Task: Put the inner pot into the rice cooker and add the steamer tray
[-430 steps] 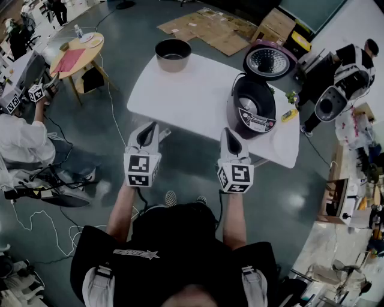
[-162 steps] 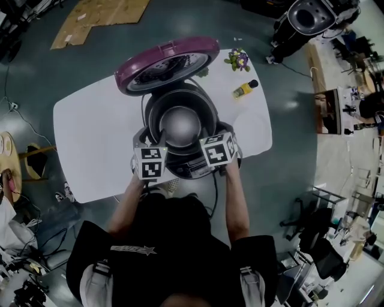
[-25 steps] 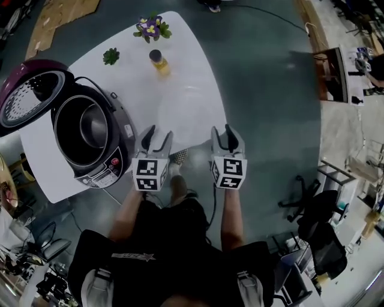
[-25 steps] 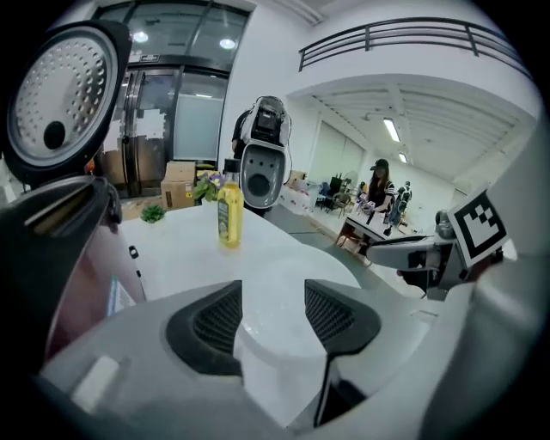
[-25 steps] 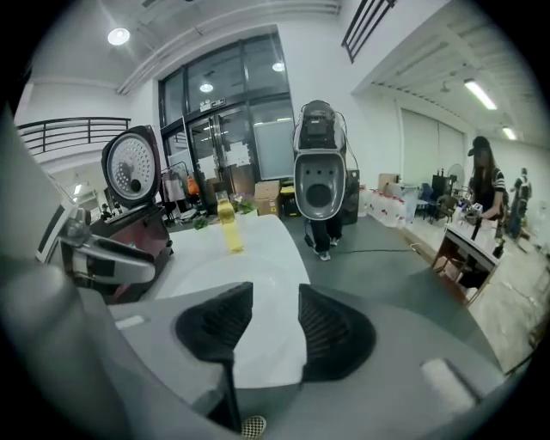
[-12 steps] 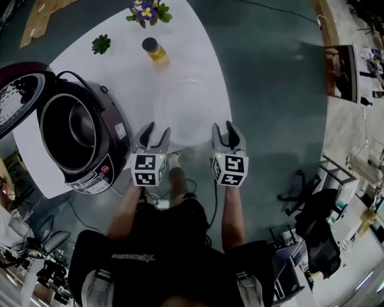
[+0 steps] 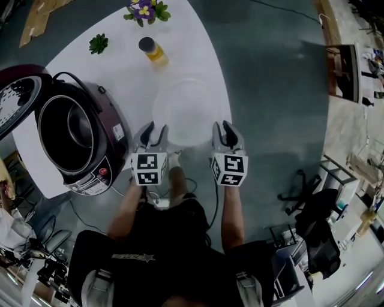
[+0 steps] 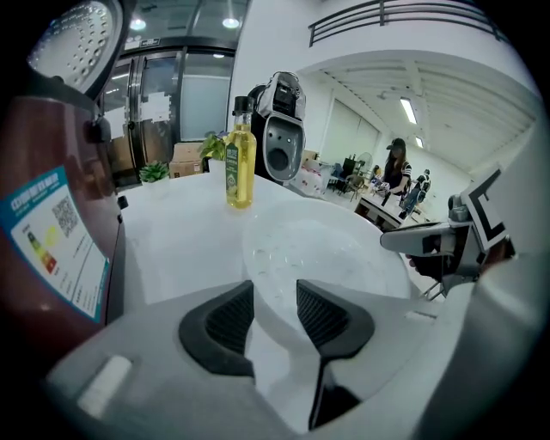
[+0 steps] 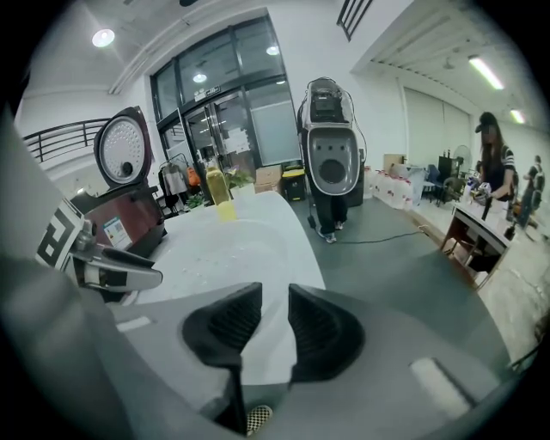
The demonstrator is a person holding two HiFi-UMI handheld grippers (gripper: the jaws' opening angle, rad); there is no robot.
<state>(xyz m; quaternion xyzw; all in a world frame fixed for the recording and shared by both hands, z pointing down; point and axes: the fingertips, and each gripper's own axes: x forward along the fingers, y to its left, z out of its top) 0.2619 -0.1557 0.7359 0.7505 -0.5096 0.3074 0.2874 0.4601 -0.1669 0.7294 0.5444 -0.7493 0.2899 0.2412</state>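
**Clear steamer tray (image 7: 191,111) flanked by both grippers on the table (image 7: 114,72)**

The tray lies flat on the white table near its front edge. It is just to the right of the rice cooker (image 7: 72,135), whose lid (image 7: 15,99) stands open (the inner pot (image 7: 78,129) already sits inside it). The left gripper (image 7: 154,129) is at the tray's near-left rim and the right gripper (image 7: 223,127) at its near-right rim, both angled downward.

The left gripper view shows its jaws part-way apart and closing. The tray's rim runs between them, and a gap is visible, so they do not yet press on it. The right jaws are closing too and stand narrower. What lies between them looks like the tray's edge over the table, though pale plastic against a white top makes that hard to tell.

Behind the tray stand a bottle (image 7: 153,51) of yellow oil, a pot of purple flowers (image 7: 143,9) and a small green plant (image 7: 98,43).
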